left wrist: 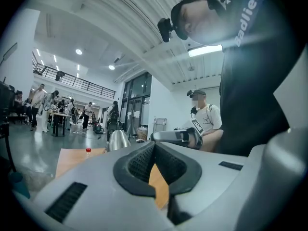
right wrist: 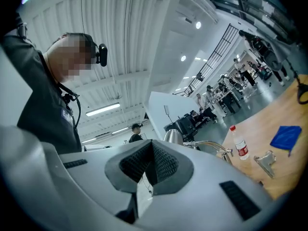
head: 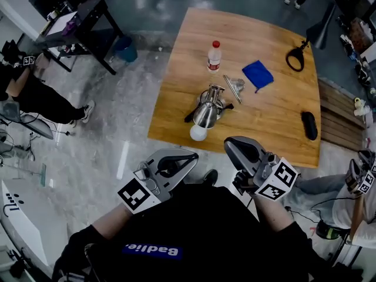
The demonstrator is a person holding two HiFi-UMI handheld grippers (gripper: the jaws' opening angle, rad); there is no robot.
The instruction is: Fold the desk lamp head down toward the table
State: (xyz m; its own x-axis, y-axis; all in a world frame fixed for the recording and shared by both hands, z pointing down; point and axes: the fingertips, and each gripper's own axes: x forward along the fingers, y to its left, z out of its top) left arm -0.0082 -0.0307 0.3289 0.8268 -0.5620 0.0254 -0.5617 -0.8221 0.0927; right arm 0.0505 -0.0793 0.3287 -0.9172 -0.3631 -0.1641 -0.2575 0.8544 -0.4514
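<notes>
approach step: left tool [head: 187,159] and right tool [head: 233,147], both clenched empty, short of the lamp [head: 205,114] at the near edge of the worktop [head: 276,131]; next likely opens onto its head.

Large indoor hall of workshop or lab type: high ribbed ceiling [left wrist: 120,28] with strip lights [left wrist: 205,50], railed mezzanine [left wrist: 72,81], tall glazed doors [left wrist: 137,102], polished grey floor [head: 117,122]. Furnishings: wooden table [head: 276,122] and a black workbench [head: 82,16] carrying loose equipment. Occupancy: groups of people [left wrist: 45,112] standing at distant tables, one seated person [left wrist: 207,117] nearby.
</notes>
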